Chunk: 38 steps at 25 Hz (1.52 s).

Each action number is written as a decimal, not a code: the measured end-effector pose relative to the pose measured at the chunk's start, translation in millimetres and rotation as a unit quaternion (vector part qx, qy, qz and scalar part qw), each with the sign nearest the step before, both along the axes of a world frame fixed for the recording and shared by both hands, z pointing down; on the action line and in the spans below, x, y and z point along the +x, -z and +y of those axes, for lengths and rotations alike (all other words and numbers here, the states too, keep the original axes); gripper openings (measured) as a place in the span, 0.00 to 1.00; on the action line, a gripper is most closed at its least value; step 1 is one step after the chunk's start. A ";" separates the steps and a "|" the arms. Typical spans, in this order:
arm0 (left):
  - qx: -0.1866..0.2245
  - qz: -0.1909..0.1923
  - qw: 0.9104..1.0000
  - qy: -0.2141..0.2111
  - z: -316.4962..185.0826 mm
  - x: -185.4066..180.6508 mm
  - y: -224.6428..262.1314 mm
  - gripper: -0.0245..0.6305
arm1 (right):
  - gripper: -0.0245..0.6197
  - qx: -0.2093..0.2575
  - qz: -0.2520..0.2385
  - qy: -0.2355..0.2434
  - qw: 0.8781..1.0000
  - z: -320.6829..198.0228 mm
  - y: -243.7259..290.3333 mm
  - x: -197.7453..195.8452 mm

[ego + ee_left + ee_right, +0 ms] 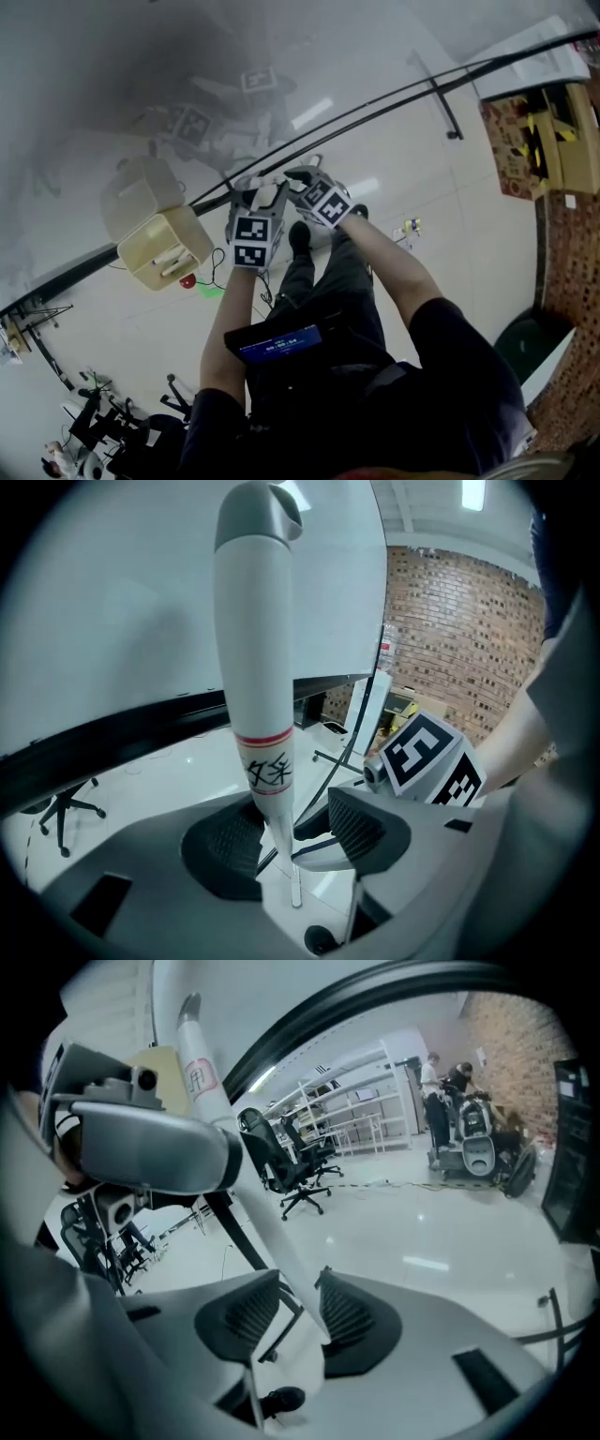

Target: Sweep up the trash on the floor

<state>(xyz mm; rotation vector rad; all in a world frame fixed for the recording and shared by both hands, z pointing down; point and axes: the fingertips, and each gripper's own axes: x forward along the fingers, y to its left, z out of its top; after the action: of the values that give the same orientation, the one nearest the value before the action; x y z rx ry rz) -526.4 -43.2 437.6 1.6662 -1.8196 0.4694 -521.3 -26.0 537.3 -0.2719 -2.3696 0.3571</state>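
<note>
My left gripper: jaws apart, with the white broom handle between them, against one pad only. My right gripper: jaws narrow, clamped on the same handle. A cream bin stands on the floor at my left.

The white plastic broom handle carries a black handwritten mark just under its red band. It looks like one or two Chinese characters, but which ones I cannot tell. In the right gripper view another character sits near the handle's top end, too small to read. The blue screen on the person's chest shows white lettering, also illegible. The marker cubes bear only black-and-white square patterns.
</note>
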 end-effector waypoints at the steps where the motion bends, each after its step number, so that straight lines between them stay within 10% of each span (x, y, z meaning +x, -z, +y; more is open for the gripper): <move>1: -0.003 0.006 1.000 0.004 0.4 -0.8 0.0 0.40 | 0.26 0.008 -0.005 0.005 1.000 0.4 0.4 -3.9; 26: -0.022 0.092 0.993 0.064 20.5 -2.5 -3.8 0.50 | 0.20 0.089 -0.041 -0.005 0.995 4.3 -5.3 -29.1; 38: 0.037 0.130 0.988 0.076 30.7 6.4 6.4 0.50 | 0.21 0.059 -0.011 0.000 0.998 -6.9 -9.0 -18.6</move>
<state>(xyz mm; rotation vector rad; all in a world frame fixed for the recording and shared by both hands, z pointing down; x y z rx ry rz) -519.9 -12.5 431.2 1.5415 -1.7692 0.1137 -539.9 -32.8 546.3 -0.2222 -2.4022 0.2132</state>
